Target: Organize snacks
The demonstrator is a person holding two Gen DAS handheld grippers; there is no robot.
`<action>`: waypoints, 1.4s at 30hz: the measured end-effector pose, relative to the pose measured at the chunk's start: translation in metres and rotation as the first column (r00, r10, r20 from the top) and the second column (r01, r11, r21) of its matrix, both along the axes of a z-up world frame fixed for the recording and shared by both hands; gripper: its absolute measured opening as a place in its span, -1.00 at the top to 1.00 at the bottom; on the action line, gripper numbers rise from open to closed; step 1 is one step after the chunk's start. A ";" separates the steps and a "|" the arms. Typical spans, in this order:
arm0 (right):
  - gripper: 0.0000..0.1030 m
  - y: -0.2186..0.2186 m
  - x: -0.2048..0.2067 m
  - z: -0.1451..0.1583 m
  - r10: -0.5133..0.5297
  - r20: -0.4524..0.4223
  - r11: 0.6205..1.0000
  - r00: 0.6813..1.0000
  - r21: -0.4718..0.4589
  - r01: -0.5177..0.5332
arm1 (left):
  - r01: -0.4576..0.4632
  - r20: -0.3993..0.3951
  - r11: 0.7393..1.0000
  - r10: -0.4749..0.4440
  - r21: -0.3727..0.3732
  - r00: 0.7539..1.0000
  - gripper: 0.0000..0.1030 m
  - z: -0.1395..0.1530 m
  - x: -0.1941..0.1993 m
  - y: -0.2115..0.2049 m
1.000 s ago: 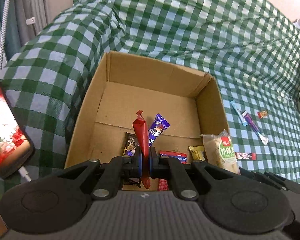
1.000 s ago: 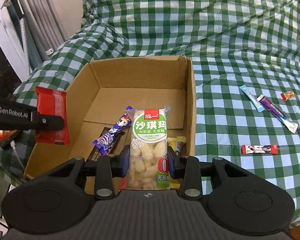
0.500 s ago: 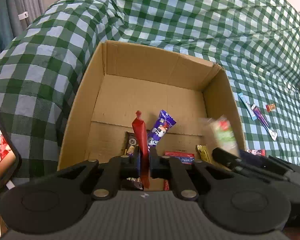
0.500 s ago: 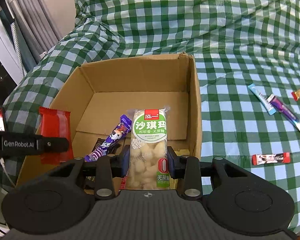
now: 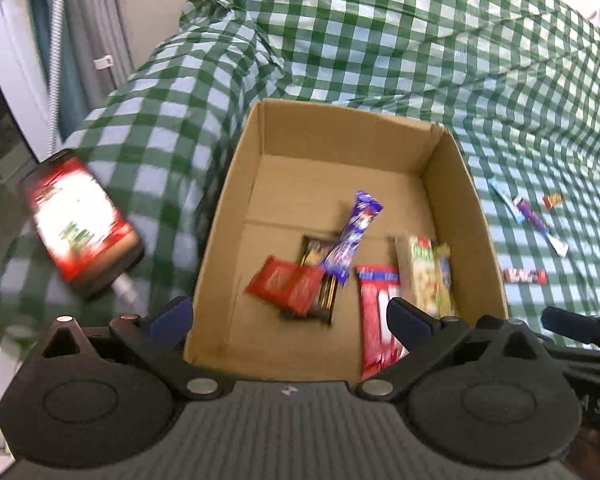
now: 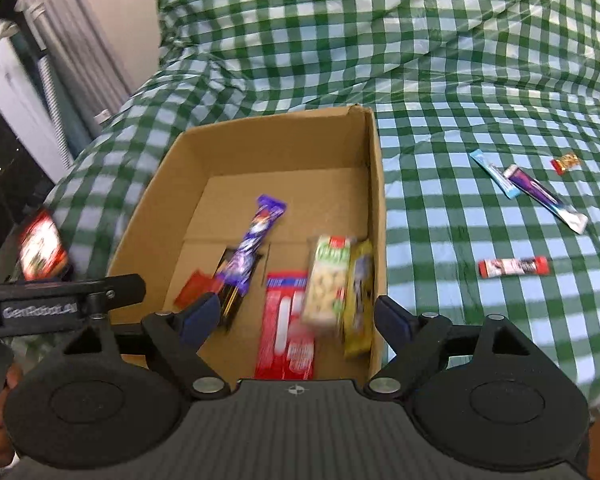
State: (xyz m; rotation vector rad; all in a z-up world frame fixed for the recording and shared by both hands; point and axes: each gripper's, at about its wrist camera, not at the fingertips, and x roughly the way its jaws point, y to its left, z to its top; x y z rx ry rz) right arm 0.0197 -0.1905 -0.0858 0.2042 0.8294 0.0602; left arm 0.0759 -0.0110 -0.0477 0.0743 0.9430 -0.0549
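Note:
An open cardboard box (image 5: 452,208) (image 6: 376,184) sits on the green checked cloth. Inside lie a red packet (image 5: 284,284) (image 6: 194,288), a purple bar (image 5: 354,236) (image 6: 256,240), a dark bar (image 5: 318,280), a red and white packet (image 5: 378,312) (image 6: 286,328), a green-labelled puffed snack pack (image 5: 422,276) (image 6: 326,280) and a yellow packet (image 6: 358,300). My left gripper (image 5: 290,320) is open and empty above the box's near edge. My right gripper (image 6: 296,316) is open and empty above the box's near right part.
On the cloth right of the box lie a light blue stick (image 6: 494,174), a purple and white stick (image 6: 548,198), a small red candy (image 6: 566,162) and a red-ended bar (image 6: 514,268). A lit phone (image 5: 82,224) lies left of the box.
Both grippers have opened. The red packet has dropped from the left gripper and the puffed snack pack from the right gripper into the box. Both grippers have drawn back.

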 end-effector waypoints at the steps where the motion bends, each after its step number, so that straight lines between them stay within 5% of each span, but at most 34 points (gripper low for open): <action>1: -0.66 0.002 -0.011 0.003 -0.001 0.014 1.000 1.000 -0.012 0.001 | -0.005 0.004 1.000 0.005 0.005 1.000 -0.99 0.002 -0.009 0.003; 15: -0.90 0.022 -0.120 0.041 0.106 0.261 0.979 0.959 -0.196 -0.055 | -0.041 0.170 0.999 0.038 0.012 0.985 -0.99 0.042 -0.111 0.011; 28: -0.99 0.027 -0.157 0.053 0.127 0.334 0.972 0.934 -0.228 -0.051 | -0.019 0.253 1.000 0.016 0.010 0.967 -0.99 0.063 -0.150 0.010; 42: -0.99 0.026 -0.161 0.051 0.119 0.329 0.975 0.937 -0.220 -0.046 | -0.010 0.244 1.000 0.006 0.015 0.970 -0.99 0.062 -0.151 0.010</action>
